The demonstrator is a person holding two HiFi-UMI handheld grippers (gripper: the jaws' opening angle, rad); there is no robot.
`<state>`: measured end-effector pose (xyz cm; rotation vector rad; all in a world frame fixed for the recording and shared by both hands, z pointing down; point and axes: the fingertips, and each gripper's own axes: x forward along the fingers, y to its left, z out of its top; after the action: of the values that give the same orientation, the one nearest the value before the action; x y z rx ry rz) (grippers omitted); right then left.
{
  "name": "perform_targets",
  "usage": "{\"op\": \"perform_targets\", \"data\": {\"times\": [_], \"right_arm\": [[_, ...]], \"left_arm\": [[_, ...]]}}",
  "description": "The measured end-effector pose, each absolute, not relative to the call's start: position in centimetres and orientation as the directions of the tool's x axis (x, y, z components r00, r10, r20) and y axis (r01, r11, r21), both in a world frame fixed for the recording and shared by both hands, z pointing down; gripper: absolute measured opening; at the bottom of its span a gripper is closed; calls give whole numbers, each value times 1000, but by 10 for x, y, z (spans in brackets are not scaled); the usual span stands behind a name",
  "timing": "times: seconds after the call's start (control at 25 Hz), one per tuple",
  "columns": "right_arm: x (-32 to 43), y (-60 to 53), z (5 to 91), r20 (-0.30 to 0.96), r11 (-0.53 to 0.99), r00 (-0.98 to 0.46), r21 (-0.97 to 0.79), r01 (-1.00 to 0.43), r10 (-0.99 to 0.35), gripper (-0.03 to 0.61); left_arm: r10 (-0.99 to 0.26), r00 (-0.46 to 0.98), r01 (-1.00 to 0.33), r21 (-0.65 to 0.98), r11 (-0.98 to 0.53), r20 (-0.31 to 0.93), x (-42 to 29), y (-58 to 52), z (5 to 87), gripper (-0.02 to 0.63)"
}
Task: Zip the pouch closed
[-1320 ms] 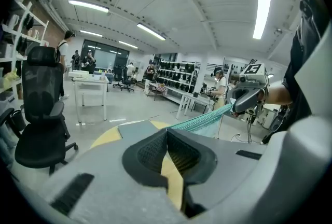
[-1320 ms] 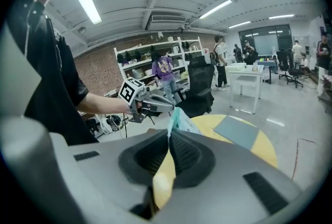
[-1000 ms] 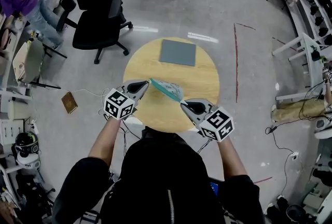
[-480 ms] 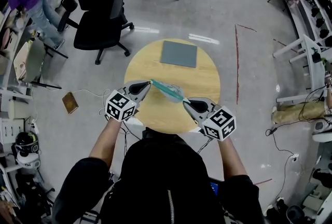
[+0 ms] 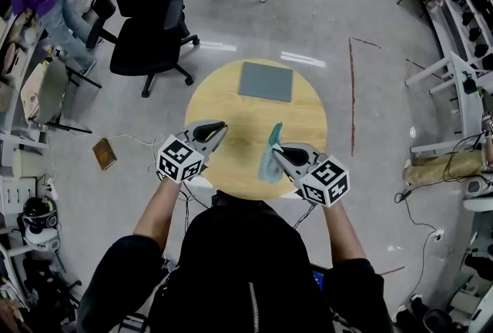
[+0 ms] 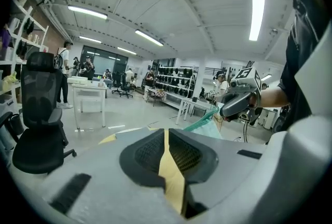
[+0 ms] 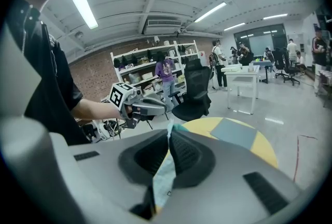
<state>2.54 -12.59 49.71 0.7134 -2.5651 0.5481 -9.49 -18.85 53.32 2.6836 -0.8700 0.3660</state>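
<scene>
While your left claw [image 5: 222, 126] is opening, nothing stands between its jaws; only the yellow worktop [image 5: 231, 104] shows through the gap.

- Item, left claw: over the round worktop's edge at 8 o'clock, pointing toward the centre.
- Item, right claw [image 7: 169, 137]: jaws together and clamped on the pouch [image 5: 270, 158], the fabric pinched between them.
- Item, pouch: teal, hanging limp from your right claw at about 4 o'clock on the worktop. One end rises past the claw's front and the rest droops toward the surface. Whether it touches the surface you cannot tell. It is apart from your left claw.
- Item, grey mat [image 5: 265, 81]: flat at 12 o'clock on the worktop, well apart from both claws.
- Item, black office chair [image 5: 142, 11]: on the floor, off the worktop at 10 o'clock.
</scene>
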Motion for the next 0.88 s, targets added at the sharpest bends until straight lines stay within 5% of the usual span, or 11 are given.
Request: {"op": "perform_targets", "data": {"times": [0.08, 0.88], "right_arm": [[28, -126, 497, 487, 787, -779, -258, -561, -395, 12], [36, -134, 484, 435, 780, -779, -230, -582, -452, 14]], "left_arm": [[-536, 788, -602, 191, -776, 304, -93, -189, 525, 2], [-586, 796, -605, 147, -783, 151, -78, -183, 464, 0]]}}
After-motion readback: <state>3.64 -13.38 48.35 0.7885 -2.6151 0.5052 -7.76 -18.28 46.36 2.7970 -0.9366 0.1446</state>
